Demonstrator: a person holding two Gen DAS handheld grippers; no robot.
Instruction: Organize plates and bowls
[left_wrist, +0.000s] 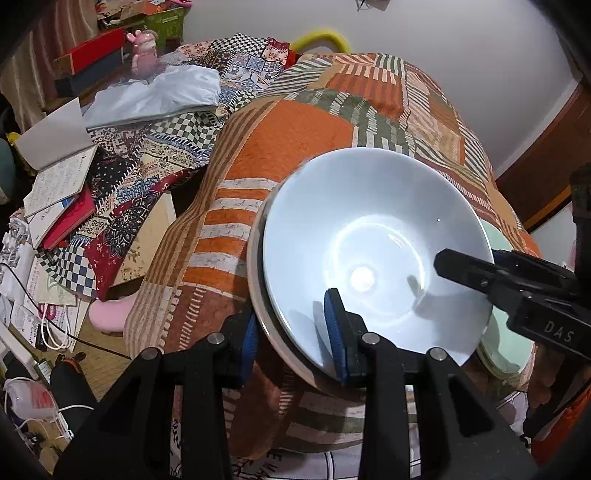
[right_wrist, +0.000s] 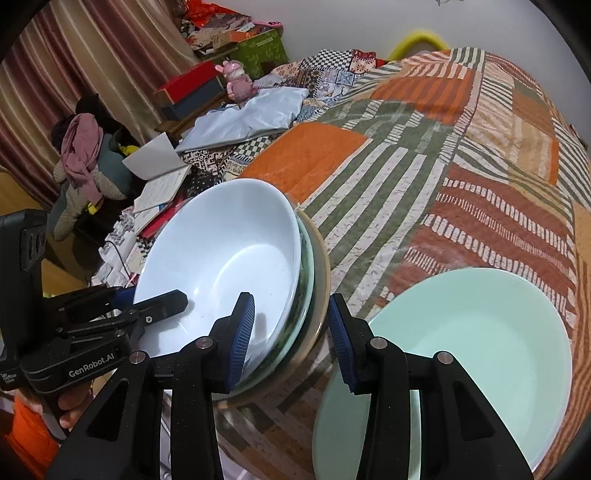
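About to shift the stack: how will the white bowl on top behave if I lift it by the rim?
White bowl looks glazed and glossy, so probably slippery between pads. It seems rigid ceramic, likely chippable. It sits tilted on the stacked dishes, so it may slide.

Patchwork blanket (right_wrist: 424, 166) carries a bowl stack (right_wrist: 314, 280) and mint plate (right_wrist: 480, 350)

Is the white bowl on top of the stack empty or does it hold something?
Empty. The white bowl shows only its bare, shiny inside in both wrist views; only gripper fingers reach over its rim.
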